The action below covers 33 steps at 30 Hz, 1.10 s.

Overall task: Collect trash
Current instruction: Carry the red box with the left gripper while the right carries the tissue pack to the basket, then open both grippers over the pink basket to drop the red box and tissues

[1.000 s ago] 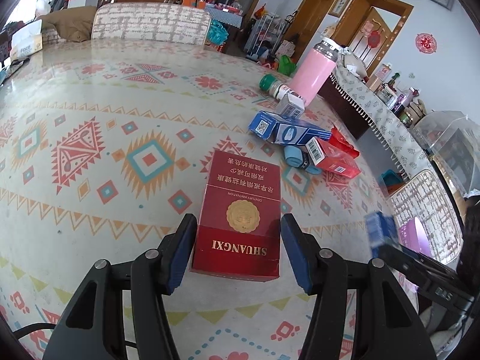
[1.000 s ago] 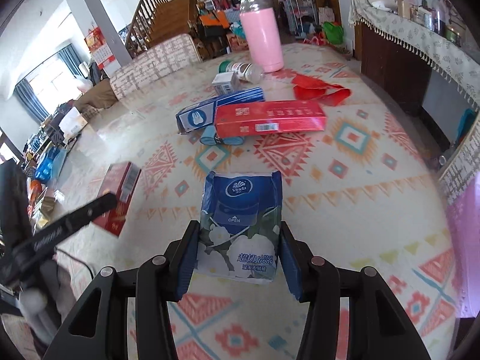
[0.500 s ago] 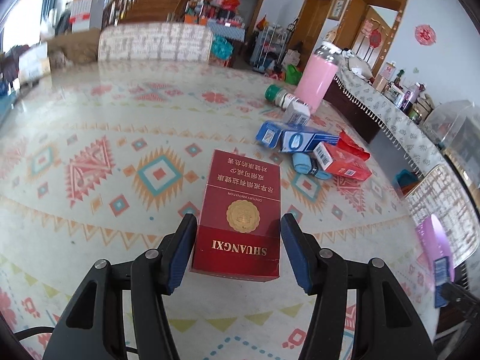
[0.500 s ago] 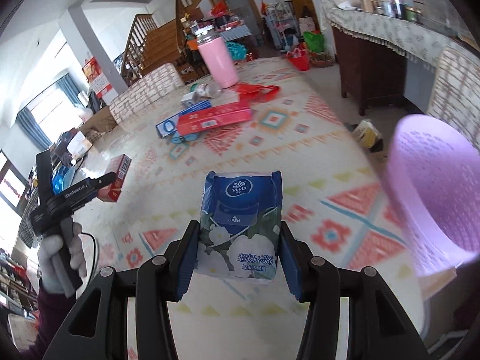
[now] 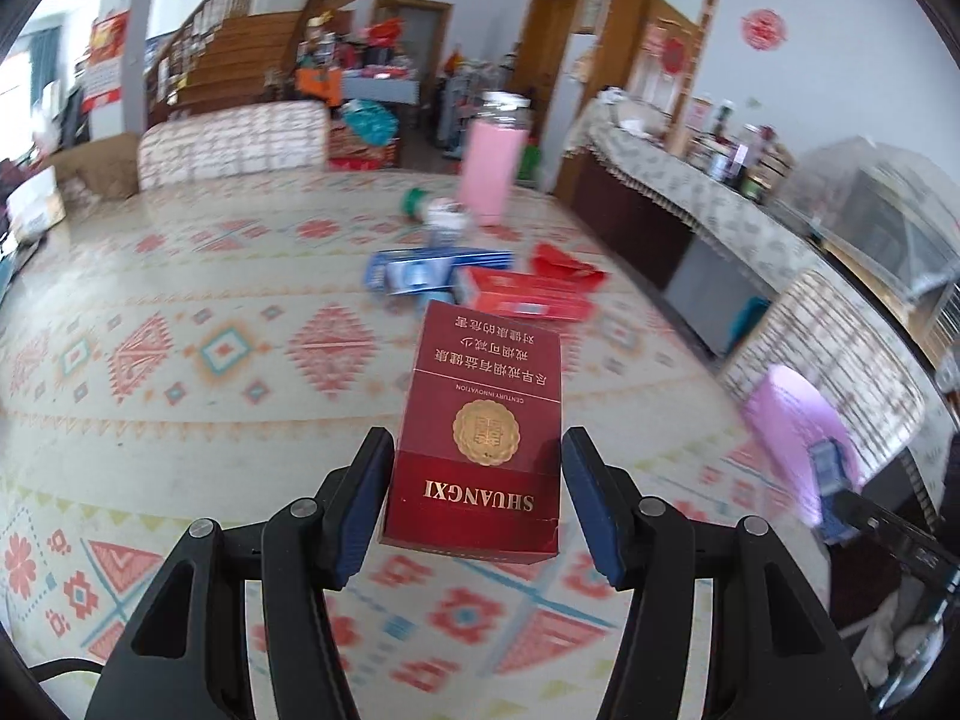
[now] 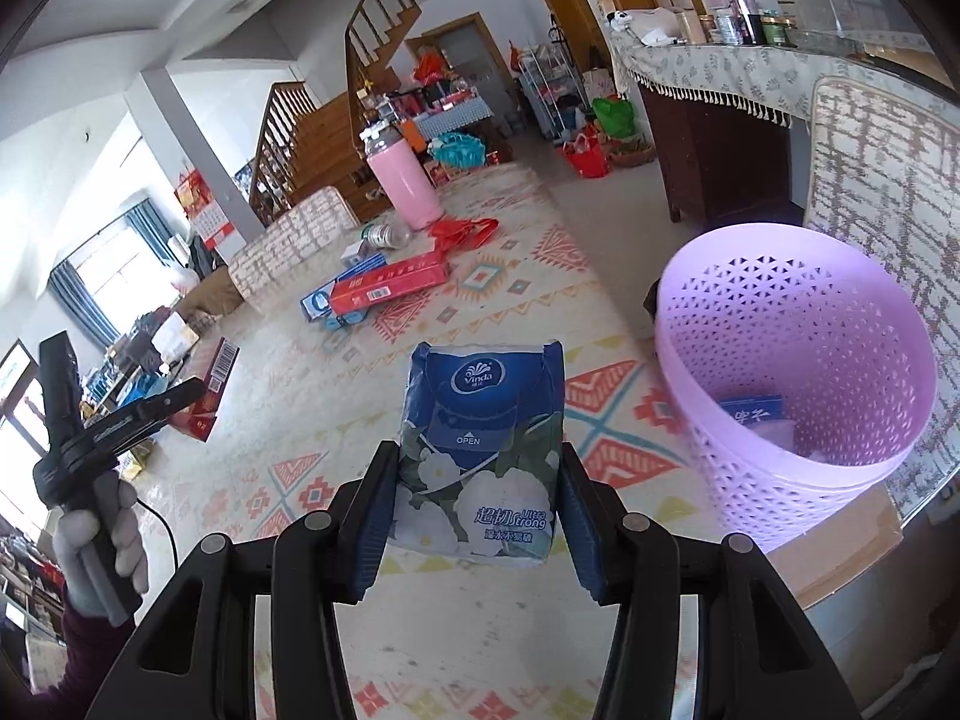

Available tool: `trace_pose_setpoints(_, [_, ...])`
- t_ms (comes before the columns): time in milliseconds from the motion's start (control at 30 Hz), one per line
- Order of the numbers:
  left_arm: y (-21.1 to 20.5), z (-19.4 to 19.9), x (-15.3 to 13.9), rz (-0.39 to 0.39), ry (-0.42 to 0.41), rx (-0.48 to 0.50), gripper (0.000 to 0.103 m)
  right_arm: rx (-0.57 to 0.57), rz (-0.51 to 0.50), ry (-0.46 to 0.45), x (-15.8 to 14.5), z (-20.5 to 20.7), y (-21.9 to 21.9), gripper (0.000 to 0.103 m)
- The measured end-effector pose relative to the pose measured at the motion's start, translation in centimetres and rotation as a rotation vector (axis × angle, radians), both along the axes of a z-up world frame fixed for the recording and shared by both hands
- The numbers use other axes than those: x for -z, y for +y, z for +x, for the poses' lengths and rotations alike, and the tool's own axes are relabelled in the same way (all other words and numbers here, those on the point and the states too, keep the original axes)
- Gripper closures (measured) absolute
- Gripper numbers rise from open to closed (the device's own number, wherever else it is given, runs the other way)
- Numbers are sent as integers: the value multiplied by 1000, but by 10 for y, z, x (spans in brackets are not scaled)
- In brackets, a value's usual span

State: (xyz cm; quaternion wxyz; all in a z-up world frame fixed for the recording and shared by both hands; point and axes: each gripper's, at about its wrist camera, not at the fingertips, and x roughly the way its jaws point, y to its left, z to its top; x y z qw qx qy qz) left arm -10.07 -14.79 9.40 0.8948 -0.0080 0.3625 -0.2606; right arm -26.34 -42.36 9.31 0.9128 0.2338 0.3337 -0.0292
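Note:
My left gripper (image 5: pixel 478 456) is shut on a red Shuangxi box (image 5: pixel 486 420) and holds it above the patterned table (image 5: pixel 180 420). In the right wrist view that left gripper (image 6: pixel 180 396) shows at the left in a gloved hand (image 6: pixel 102 540), with the red box (image 6: pixel 213 384) in it. My right gripper (image 6: pixel 477 468) is shut on a blue Vinda tissue pack (image 6: pixel 483 444), near the table's edge. A purple perforated basket (image 6: pixel 750 480) stands just right of the pack, below table height, with a blue-labelled item (image 6: pixel 753 408) inside. In the left wrist view the purple basket (image 5: pixel 792 420) is a blur at the right.
Further back on the table lie a blue box (image 6: pixel 342 288), a long red box (image 6: pixel 390 285), red packaging (image 6: pixel 465 231) and a fallen bottle (image 6: pixel 384 235), beside an upright pink flask (image 6: pixel 402 186). A patterned chair back (image 6: pixel 888 192) rises behind the basket. A sideboard (image 6: pixel 708 66) is at the right.
Both grippers have swung right with their loads. The basket has come into the right wrist view, close beside the tissue pack. The red box is higher above the table.

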Motion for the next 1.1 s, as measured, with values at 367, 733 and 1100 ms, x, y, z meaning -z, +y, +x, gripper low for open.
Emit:
trace_pose_setpoints(367, [-100, -35, -15, -9, 8, 223, 46, 74, 2, -58, -6, -35, -44, 48])
trace_pose_setpoints(733, [-228, -35, -16, -30, 74, 435, 46, 226, -4, -73, -6, -44, -130, 48])
trace_pose_setpoints(1100, [-319, -28, 1, -36, 119, 533, 46, 322, 5, -35, 7, -35, -181, 46])
